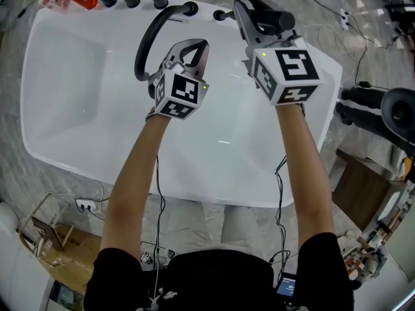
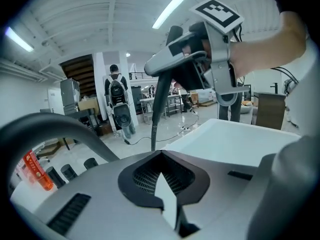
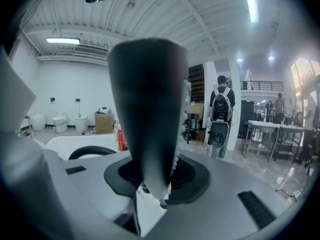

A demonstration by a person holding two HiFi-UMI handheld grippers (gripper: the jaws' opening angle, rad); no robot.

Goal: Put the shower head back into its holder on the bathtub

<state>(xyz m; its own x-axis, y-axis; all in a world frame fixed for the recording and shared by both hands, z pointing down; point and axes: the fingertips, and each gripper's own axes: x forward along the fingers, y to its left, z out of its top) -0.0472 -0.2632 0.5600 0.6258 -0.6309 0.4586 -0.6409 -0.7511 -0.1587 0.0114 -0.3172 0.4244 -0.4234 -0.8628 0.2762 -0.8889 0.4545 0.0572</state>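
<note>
The right hand-held gripper [image 1: 251, 17] had its jaws partly apart, clamped on the dark shower head [image 1: 275, 19], which it held above the far rim of the white bathtub [image 1: 71, 83]. The left hand-held gripper [image 1: 193, 52] was closed and empty over the bathtub, just beside the looping black hose [image 1: 144, 44].
</note>
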